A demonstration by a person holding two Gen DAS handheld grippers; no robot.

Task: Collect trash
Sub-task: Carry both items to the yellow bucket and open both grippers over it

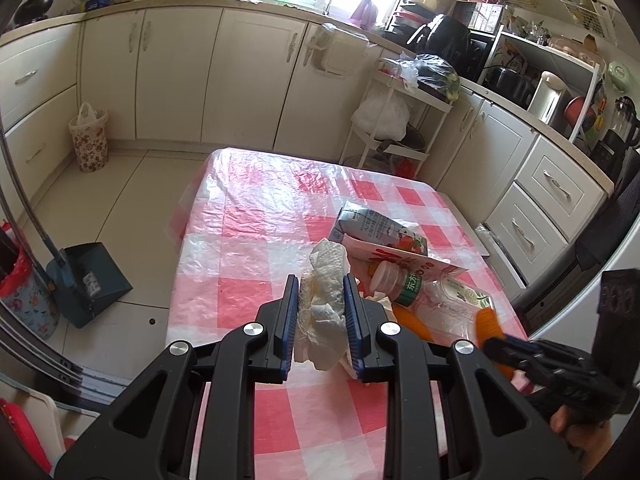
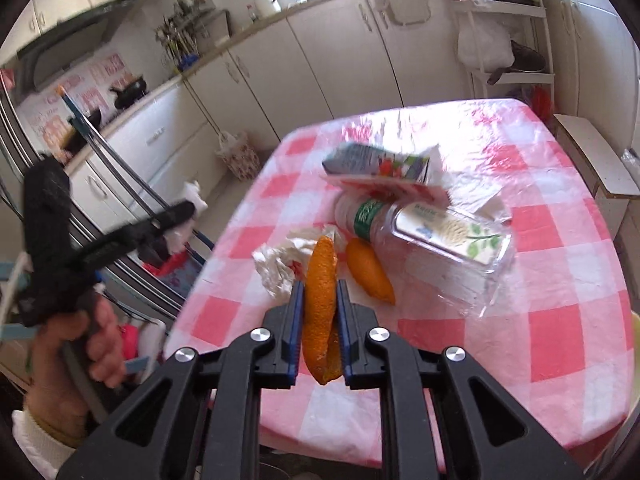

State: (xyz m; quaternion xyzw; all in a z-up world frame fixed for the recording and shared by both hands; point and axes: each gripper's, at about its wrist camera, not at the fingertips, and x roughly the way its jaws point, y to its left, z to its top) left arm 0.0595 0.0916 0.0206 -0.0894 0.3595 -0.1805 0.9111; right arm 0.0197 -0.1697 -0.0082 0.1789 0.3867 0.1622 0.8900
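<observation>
L gripper (image 1: pixel 320 312): clamping a crumpled paper towel (image 1: pixel 322 308) betw. both blue pads, wad sticking out above & below the jaws, hanging over the near part of the table.
R gripper (image 2: pixel 319 320): pinching a strip of orange peel (image 2: pixel 320 304) edge-on betw. its pads; peel poking up past the tips & drooping a bit below.
Table (image 1: pixel 248 216): wearing a red/white check cloth under a thin plastic sheet; rest of the trash lying in one pile mid-table.
Still lying there: 2nd orange peel (image 2: pixel 370 274), crumpled tissue (image 2: pixel 280 260), plastic bottle (image 2: pixel 372 216) on its side w/ green label, clear wrapper pack (image 2: pixel 448 240), drink carton (image 2: pixel 376 164) on top at the back.
Handling, towel: v. light, soft, squashing easily – prob. holding fine anywhere on the bulk, can't really slip.
Handling, peel: light, bendy, maybe damp/slick; gripping across the thick middle looking safest.
Handling, bottle: light but round & smooth, likely rolling; taking it across the body or at the cap end.
Carton/wrapper: flimsy, denting; pinching an edge.
Bin: flowered basket w/ bag liner (image 1: pixel 89 138) standing on the floor by the cabinets, well apart from the table – prob. drop spot.
</observation>
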